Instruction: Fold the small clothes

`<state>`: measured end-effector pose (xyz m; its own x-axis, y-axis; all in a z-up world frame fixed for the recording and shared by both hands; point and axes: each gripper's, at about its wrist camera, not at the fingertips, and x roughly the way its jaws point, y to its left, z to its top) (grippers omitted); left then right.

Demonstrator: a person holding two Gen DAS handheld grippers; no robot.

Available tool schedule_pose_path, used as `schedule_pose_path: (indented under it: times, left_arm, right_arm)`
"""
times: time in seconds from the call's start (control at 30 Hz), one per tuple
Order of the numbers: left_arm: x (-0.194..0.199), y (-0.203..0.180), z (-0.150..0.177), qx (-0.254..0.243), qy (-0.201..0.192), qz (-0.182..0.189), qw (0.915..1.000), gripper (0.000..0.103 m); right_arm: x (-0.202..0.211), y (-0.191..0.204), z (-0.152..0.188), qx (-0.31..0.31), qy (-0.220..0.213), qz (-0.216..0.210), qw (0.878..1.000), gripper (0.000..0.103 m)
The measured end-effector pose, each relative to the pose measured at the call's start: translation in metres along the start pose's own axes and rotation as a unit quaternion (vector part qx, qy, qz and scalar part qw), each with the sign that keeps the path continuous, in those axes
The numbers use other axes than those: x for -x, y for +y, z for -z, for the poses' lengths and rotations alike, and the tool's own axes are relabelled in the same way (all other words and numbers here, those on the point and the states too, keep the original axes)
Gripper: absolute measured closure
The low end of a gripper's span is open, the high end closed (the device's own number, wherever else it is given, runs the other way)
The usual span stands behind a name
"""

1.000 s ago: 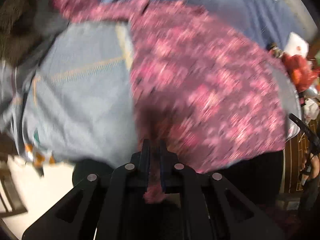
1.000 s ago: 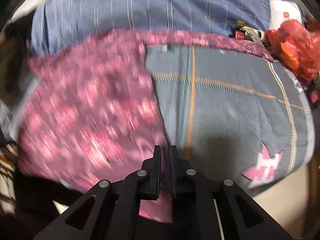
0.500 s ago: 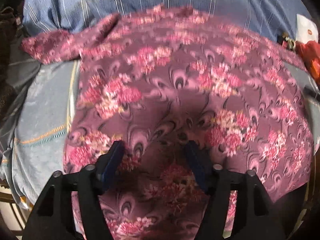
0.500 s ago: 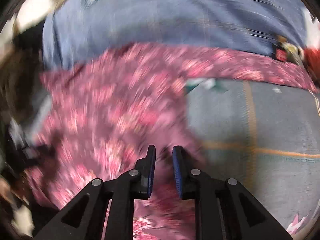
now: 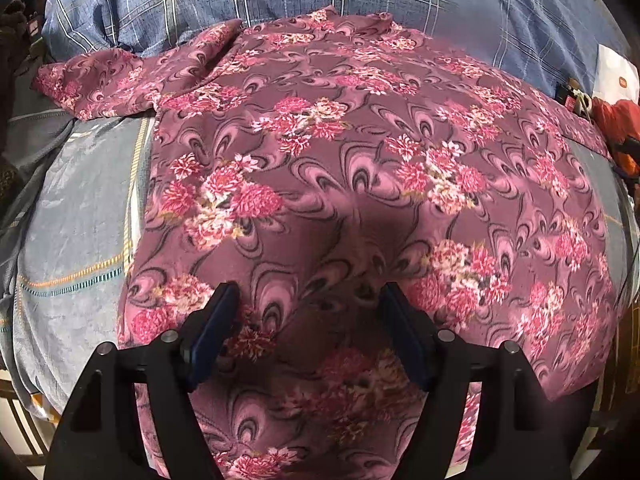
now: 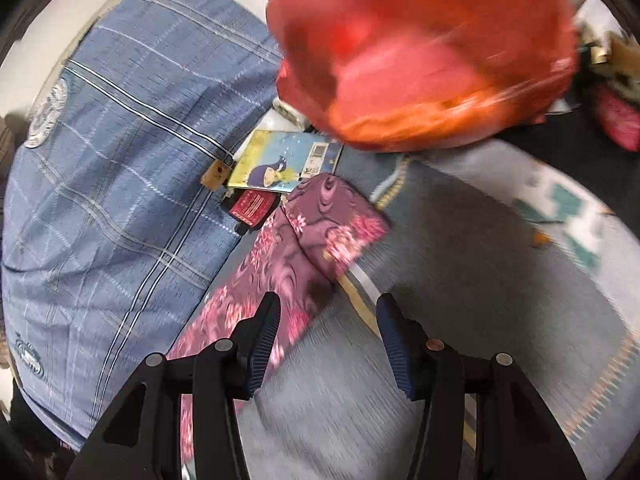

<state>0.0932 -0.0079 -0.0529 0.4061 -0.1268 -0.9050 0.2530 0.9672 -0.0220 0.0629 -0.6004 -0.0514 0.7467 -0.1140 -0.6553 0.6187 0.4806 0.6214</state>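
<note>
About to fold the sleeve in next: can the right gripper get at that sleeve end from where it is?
Probably yes. The right gripper is open, its jaws just opening with nothing pressed between them, and the sleeve lies flat just ahead. The red bag and booklet sit beyond it, not in between.

A blue plaid pillow (image 6: 120,168) sat next to a red plastic bag (image 6: 424,48), with a small illustrated card (image 6: 284,160) and a red-labelled packet (image 6: 252,206) wedged between them.
</note>
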Motion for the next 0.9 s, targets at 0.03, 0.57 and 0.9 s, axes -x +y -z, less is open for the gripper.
schedule_pose_path:
  times: [0.03, 0.57, 0.9]
  left_arm:
    - [-0.001, 0.000, -0.002, 0.001, 0.003, 0.000, 1.0000, 0.029]
    - [-0.014, -0.001, -0.060, 0.000, -0.044, 0.023, 0.9987, 0.029]
    - [-0.033, 0.015, -0.071, 0.009, -0.038, 0.041, 0.9984, 0.029]
  right_arm:
    - [-0.007, 0.005, -0.002, 0.002, -0.012, 0.003, 1.000, 0.050]
    - [0.036, 0.048, -0.010, 0.058, -0.123, 0.007, 0.991, 0.098]
    - [0.067, 0.137, 0.050, 0.142, -0.113, -0.065, 0.981, 0.099]
